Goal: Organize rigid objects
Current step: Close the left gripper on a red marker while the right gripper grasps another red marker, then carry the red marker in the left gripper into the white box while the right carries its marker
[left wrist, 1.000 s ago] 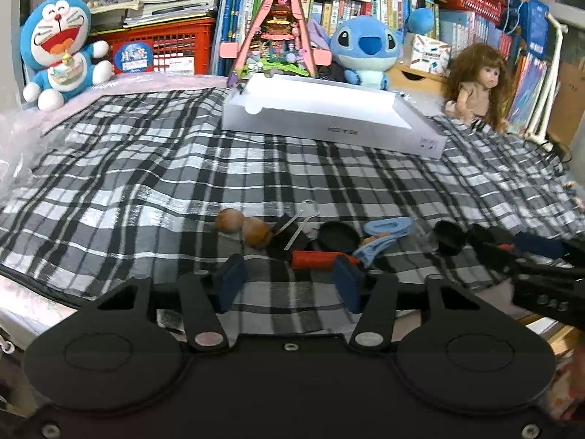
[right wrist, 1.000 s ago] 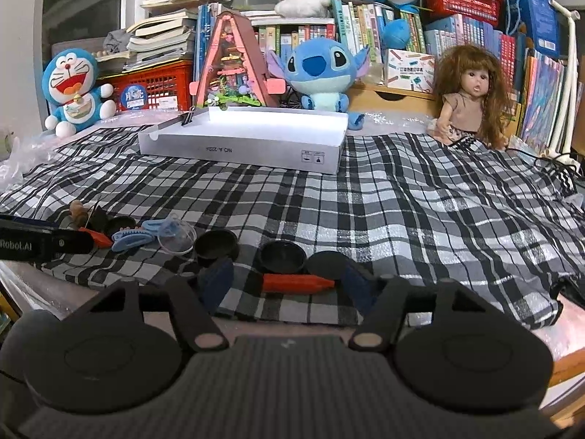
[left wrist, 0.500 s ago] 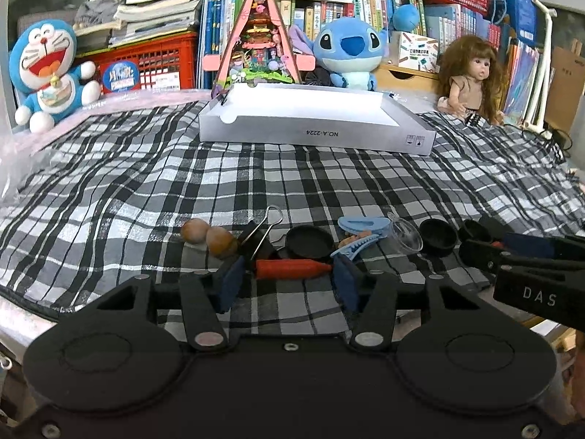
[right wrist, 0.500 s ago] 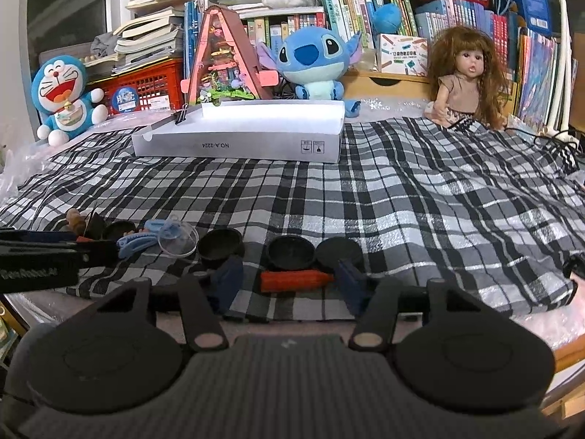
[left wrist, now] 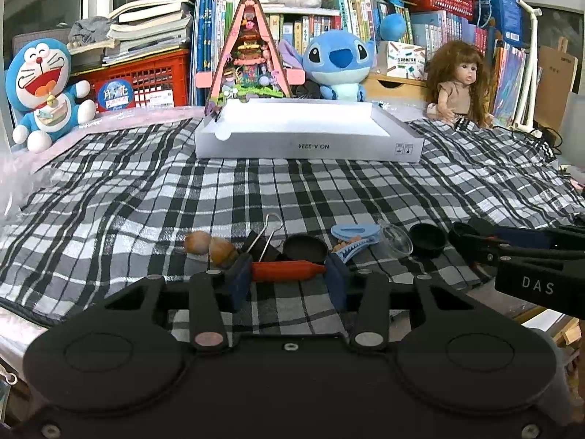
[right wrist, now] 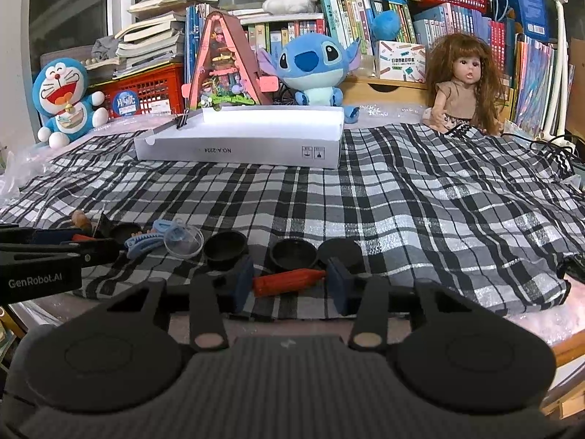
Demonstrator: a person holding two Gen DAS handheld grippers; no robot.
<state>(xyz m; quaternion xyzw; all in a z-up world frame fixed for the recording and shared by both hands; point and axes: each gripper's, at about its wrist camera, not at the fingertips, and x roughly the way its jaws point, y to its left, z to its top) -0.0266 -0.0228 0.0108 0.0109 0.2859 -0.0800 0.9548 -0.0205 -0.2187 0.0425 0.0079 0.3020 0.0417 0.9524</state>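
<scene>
While spread, left gripper (left wrist: 288, 281) straddles red crayon (left wrist: 287, 271) lying crosswise between fingertips; right gripper (right wrist: 290, 285) likewise spread.

**A crowded bookshelf wall behind a plaid-covered surface**

A black-and-white plaid cloth (left wrist: 256, 190) covers the broad flat surface in front; whether a bed or a table lies beneath cannot be told. Behind it runs a bookshelf (right wrist: 365, 29) packed with upright books, with a red plastic crate (left wrist: 146, 77) at the left under a loose stack of books (left wrist: 153, 22) (some lying open). Soft toys sit along the back edge: a Doraemon plush (left wrist: 44, 87), a blue Stitch plush (right wrist: 310, 66) and a long-haired doll (right wrist: 460, 80). A window frame (right wrist: 73, 7) shows at upper left, its glass dark. A white pipe rack (left wrist: 530, 58) stands at the far right.
</scene>
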